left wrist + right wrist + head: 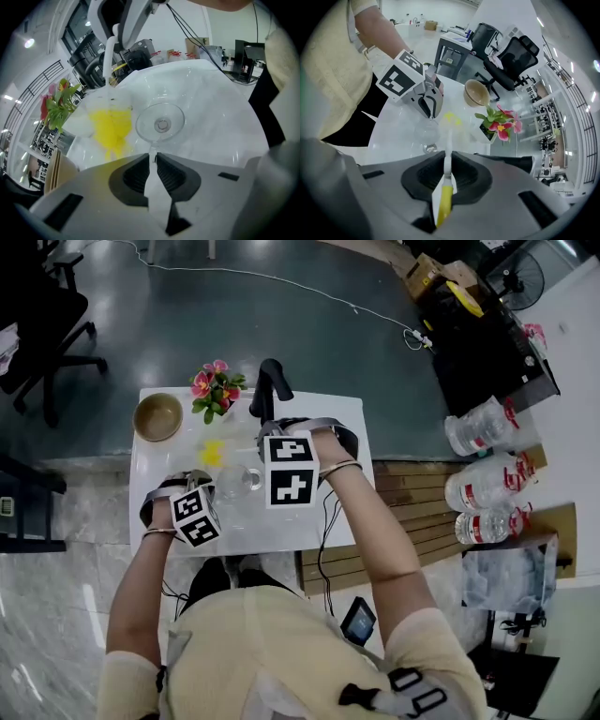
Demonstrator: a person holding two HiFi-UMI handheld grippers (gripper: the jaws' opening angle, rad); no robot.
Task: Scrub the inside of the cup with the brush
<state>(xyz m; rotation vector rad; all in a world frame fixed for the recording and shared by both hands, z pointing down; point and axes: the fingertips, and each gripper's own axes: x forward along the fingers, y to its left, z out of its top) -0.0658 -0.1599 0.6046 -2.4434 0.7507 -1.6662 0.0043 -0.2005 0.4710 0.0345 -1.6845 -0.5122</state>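
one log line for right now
left tool: shut on cup | right tool: shut on brush | brush: beside cup, not inside

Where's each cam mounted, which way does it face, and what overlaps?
Head view: on the head, steeply down at the white table; shoulders and both forearms show.
Left gripper view: on the left gripper, along jaws clamped on the glass cup; clothing at right.
Right gripper view: on the right gripper, along the brush it grips; torso at left.
Shared: all show the cup; each gripper view shows the other gripper.
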